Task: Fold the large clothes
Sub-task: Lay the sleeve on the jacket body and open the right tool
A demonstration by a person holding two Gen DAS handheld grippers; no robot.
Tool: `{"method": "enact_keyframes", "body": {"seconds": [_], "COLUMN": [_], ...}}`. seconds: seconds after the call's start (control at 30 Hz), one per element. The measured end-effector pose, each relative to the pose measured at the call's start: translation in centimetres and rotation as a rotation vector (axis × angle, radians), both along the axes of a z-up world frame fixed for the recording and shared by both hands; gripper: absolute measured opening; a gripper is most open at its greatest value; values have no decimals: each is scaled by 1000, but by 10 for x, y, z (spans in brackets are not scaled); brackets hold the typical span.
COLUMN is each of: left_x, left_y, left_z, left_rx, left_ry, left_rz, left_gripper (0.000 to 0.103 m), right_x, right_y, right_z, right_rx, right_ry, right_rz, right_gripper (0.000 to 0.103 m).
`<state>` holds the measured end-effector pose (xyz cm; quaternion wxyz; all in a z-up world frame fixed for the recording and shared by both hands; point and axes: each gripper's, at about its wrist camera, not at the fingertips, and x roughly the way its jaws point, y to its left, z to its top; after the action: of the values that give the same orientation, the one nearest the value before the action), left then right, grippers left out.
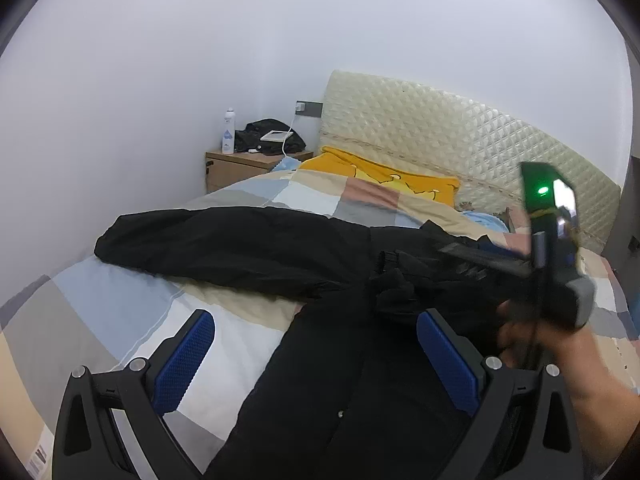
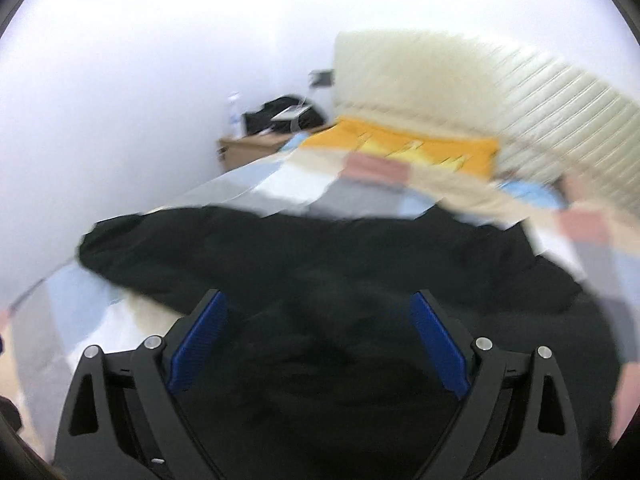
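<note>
A large black garment (image 1: 248, 248) lies spread across the patchwork bed cover (image 1: 120, 312), one sleeve stretched to the left. My left gripper (image 1: 316, 356) is open, its blue pads wide apart above the garment's near part. The other hand-held gripper's body (image 1: 560, 256) with a green light is at the right, over the garment. In the blurred right wrist view my right gripper (image 2: 320, 340) is open above the black garment (image 2: 320, 256), holding nothing.
A yellow pillow (image 1: 384, 176) lies by the quilted cream headboard (image 1: 460, 136). A wooden nightstand (image 1: 240, 168) in the corner holds a bottle (image 1: 228, 136) and dark clothing. White walls (image 1: 160, 80) are behind.
</note>
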<state>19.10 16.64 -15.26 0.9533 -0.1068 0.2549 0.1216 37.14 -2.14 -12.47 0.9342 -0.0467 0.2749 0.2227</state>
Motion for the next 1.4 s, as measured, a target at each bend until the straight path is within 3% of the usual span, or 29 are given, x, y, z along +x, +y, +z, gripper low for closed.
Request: {"method": "enact_keyframes", "body": {"seconds": [0.17, 0.23, 0.3, 0.4, 0.5, 0.7, 0.97, 1.1, 1.23, 1.4], "left_x": [3, 5, 6, 5, 9, 16, 22, 22, 21, 20], "left_y": [-11, -15, -19, -21, -22, -28, -39, -42, -42, -45], "left_z": [-2, -4, -4, -3, -7, -13, -19, -19, -19, -18], "left_rx": [0, 0, 13, 19, 15, 21, 26, 27, 25, 37], "left_ry": [10, 18, 22, 11, 28, 61, 78, 88, 87, 86], "left_rz": [-37, -48, -55, -60, -63, -82, -105, -116, -123, -128], "left_gripper": [102, 102, 102, 102, 102, 102, 102, 102, 102, 102], "right_x": [17, 25, 32, 41, 45, 35, 48, 46, 35, 32], "right_y": [-63, -88, -112, -145, -159, -157, -153, -153, -153, -111], "right_z": [7, 2, -5, -25, -50, -77, -95, -88, -65, -44], "right_rx": [16, 38, 61, 93, 53, 2, -63, -63, 27, 60], "right_ry": [-9, 13, 45, 94, 143, 112, 158, 161, 123, 79], "right_rz": [-146, -191, -243, -329, -368, -347, -356, -359, -357, -264], "right_gripper": [90, 72, 66, 66, 66, 66, 67, 67, 67, 67]}}
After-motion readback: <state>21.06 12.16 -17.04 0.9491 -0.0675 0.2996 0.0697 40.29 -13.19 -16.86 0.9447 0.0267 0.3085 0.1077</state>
